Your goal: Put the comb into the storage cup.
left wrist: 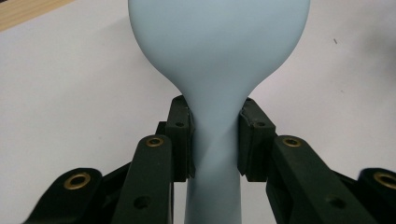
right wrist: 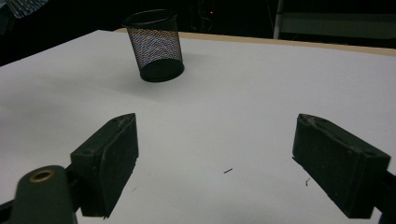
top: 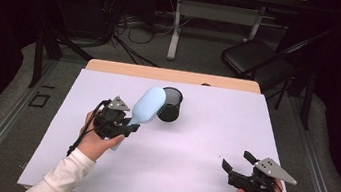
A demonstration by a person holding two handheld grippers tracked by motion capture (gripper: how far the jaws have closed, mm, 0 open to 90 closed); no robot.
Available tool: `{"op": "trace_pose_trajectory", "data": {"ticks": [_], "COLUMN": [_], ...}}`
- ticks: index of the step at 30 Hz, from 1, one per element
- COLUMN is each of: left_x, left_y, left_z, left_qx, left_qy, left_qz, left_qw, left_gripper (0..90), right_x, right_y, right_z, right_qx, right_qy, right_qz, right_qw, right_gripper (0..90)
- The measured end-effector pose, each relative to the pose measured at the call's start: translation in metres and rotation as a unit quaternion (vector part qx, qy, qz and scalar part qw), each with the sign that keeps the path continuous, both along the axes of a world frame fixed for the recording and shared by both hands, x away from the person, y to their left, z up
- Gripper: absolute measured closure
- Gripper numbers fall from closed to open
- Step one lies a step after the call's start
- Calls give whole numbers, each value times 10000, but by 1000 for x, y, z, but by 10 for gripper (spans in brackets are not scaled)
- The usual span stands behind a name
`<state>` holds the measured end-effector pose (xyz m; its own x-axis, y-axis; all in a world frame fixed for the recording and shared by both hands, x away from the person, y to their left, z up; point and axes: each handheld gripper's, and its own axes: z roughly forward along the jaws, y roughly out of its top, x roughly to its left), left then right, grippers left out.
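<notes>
A pale blue hairbrush (top: pixel 148 105) is held up over the white table cover, its head pointing toward the black mesh cup (top: pixel 171 104) at the back middle. My left gripper (top: pixel 126 129) is shut on the brush's narrow neck; in the left gripper view both pads press that neck (left wrist: pixel 215 140) from the sides. Dark bristles show on the head's right edge, close beside the cup's rim. My right gripper (top: pixel 239 162) rests at the front right with its jaws wide apart and nothing between them. The mesh cup (right wrist: pixel 156 46) stands upright ahead of it.
The white cover (top: pixel 214 132) spreads over most of a wooden table (top: pixel 174 75), whose far edge shows behind the cup. A dark chair (top: pixel 256 62) and a table leg with cables stand on the floor beyond.
</notes>
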<state>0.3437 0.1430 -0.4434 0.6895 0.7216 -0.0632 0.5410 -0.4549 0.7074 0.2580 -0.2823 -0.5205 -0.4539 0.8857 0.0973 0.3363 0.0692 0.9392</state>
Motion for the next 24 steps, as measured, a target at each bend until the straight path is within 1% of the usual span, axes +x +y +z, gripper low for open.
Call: {"op": "trace_pose_trajectory", "data": {"ticks": [3,4,6,7,10,12,13,16,21,24], "left_x": [0,0,1,0,0,0,0,0,1,1], "left_y": [-2,-4,-5,-7,-12,-16,-20,-24,-35,-38], "left_z": [2,3,4,5,7,9,10,11,15,16], "left_qx": [-38,-89,-121,-145,-170,-206,-246,-289,-402,-463], "left_qy": [-59,-100,-147,-142,-266,-308,-376,-396,-529,-576], "left_qz": [-30,-4,-36,-35,-45,-89,-114,-157,-215,-223], "left_qw": [10000,9999,9998,9998,9995,9993,9989,9987,9976,9970], "left_gripper": [701,701,701,701,702,702,701,701,701,702], "right_x": [0,0,0,0,0,0,0,0,0,0], "right_y": [0,0,0,0,0,0,0,0,0,0], "right_z": [0,0,0,0,0,0,0,0,0,1], "right_qx": [-6,11,-4,-5,-28,-28,-29,-39,-25,-27], "right_qy": [-14,-5,0,1,3,-3,2,-3,-8,-34], "right_qz": [0,-8,1,3,8,6,-3,-11,-14,-6], "right_qw": [10000,10000,10000,10000,10000,10000,10000,10000,10000,10000], "right_gripper": [140,140,140,140,140,140,140,140,140,140]}}
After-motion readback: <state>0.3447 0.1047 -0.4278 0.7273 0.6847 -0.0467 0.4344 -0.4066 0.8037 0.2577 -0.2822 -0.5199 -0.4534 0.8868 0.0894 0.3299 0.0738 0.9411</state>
